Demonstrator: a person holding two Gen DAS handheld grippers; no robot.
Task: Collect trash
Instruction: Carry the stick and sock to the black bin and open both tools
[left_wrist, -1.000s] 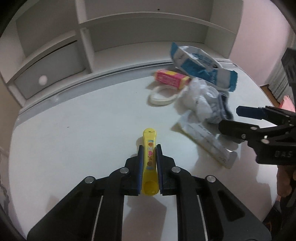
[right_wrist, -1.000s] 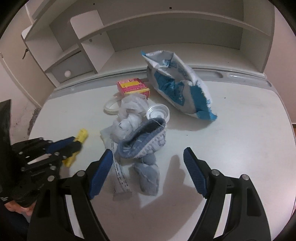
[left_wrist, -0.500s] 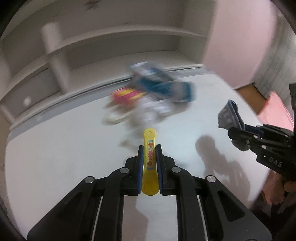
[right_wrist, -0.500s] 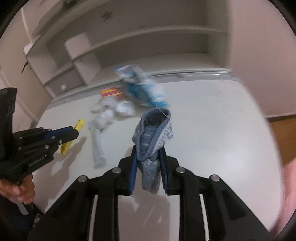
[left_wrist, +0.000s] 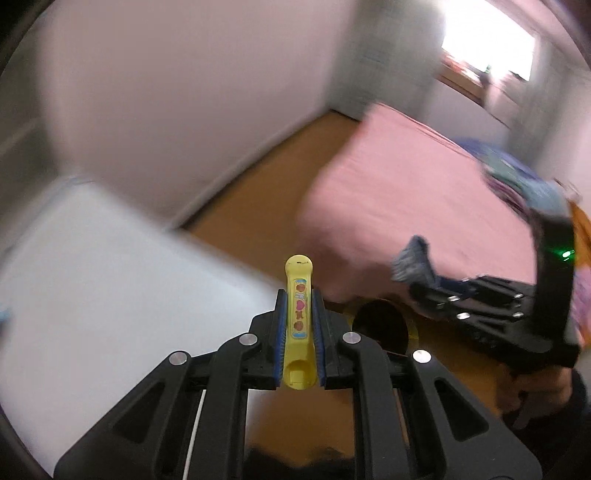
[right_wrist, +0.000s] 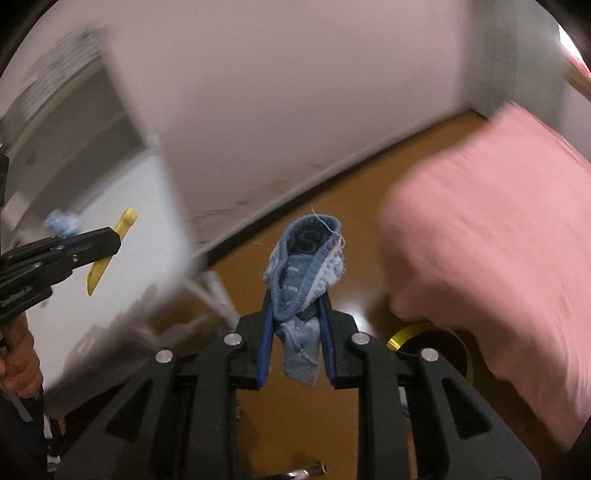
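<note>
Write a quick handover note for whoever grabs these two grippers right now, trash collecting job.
Left gripper: shut on the yellow plastic piece.
Right gripper: shut on the blue knitted cloth.
Both are off the white desk, over the wooden floor, beside the pink bed.
A dark, yellow-rimmed round bin sits on the floor just ahead.
Done: two items picked up.
Left: drop both in, probably that bin, then check the desk for remaining trash; these blurred views barely show it.
</note>
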